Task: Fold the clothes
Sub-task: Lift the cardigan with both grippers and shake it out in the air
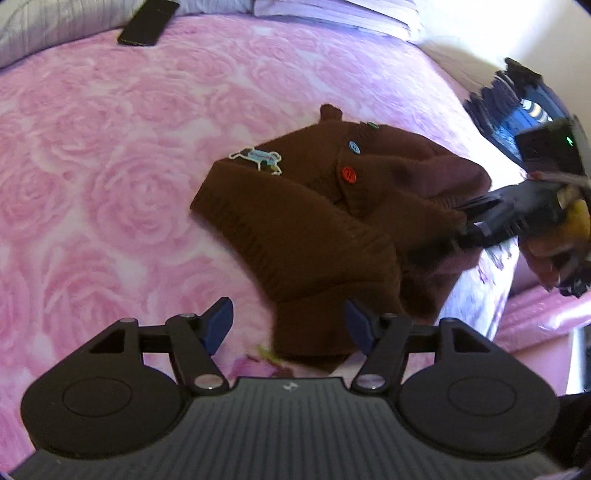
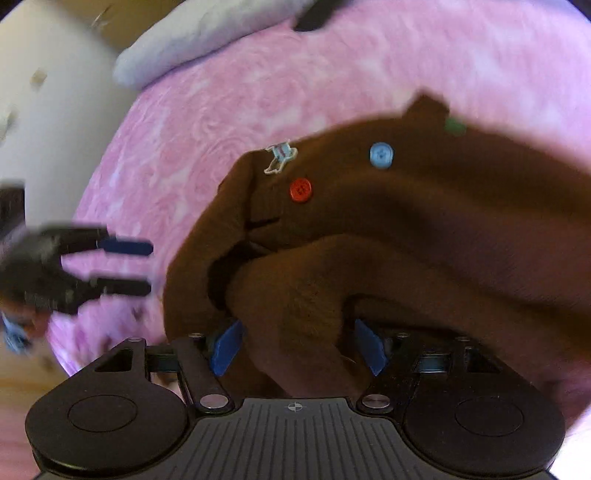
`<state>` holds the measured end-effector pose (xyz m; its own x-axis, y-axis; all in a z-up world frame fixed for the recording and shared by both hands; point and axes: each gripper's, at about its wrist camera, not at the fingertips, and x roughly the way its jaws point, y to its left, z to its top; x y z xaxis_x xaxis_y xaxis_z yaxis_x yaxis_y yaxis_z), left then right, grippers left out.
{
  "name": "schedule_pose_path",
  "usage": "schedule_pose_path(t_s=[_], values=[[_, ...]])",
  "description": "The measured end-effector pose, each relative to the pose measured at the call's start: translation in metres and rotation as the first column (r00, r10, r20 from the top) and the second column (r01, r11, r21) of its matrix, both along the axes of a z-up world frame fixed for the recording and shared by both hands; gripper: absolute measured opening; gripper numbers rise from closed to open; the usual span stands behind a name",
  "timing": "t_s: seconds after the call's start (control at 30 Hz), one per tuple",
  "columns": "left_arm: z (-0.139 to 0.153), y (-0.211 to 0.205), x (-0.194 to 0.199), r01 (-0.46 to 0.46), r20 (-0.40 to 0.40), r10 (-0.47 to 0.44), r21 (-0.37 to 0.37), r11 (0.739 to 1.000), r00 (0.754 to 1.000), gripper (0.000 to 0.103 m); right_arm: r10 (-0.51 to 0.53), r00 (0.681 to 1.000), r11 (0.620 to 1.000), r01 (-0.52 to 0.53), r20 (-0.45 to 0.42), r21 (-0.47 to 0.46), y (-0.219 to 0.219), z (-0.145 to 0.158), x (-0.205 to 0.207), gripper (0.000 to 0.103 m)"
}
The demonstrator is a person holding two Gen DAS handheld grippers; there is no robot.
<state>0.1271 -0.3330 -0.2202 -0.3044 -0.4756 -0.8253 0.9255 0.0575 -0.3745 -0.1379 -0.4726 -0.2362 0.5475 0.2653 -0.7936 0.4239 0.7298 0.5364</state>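
A: Nearest first. What are the tools doing?

B: The left gripper (image 1: 288,325) has its fingers spread wide with nothing between them, hovering over the hem of the brown cardigan (image 1: 306,221). The right gripper (image 2: 299,343) is pushed into a bunched fold of the knit; its blue fingers (image 2: 226,347) sit apart on either side of the cloth, so I judge it released, or at most cradling the fold.

A: And the garment itself?

B: It lies on the pink rose-patterned bed (image 1: 110,184), partly folded, front up, near the bed's edge at about three o'clock in the left view. A red button (image 1: 348,174), a blue button (image 1: 354,147) and a small embroidered patch (image 1: 258,158) show.

A: How should this fold go?

B: Probably pinch the loose fold firmly at the edge, carry it flat across the body, and use the free left tool to pin the hem so the knit doesn't drag.

A: Farther back?

B: A dark phone (image 1: 147,22) at eleven o'clock, by a pillow (image 1: 55,26).

A: Any writing?

B: Nothing legible; the patch is too small to read.
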Motion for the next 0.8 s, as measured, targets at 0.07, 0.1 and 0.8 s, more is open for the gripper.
schedule_pose_path(t_s=[0.07, 0.1, 0.8], values=[[-0.003, -0.001, 0.004, 0.005, -0.048, -0.004, 0.003, 1.000, 0.999, 0.063, -0.057, 0.998, 0.998, 0.057, 0.032, 0.013, -0.008, 0.012, -0.006, 0.004], [-0.004, -0.002, 0.005, 0.006, -0.071, -0.005, 0.004, 1.000, 0.997, 0.063, -0.074, 0.996, 0.997, 0.074, 0.046, -0.007, -0.011, 0.025, -0.014, 0.003], [0.000, -0.033, -0.060, 0.205, -0.107, -0.207, -0.036, 0.978, 0.972, 0.005, -0.294, 0.954, 0.942, 0.279, -0.058, -0.185, -0.021, 0.127, -0.164, 0.002]])
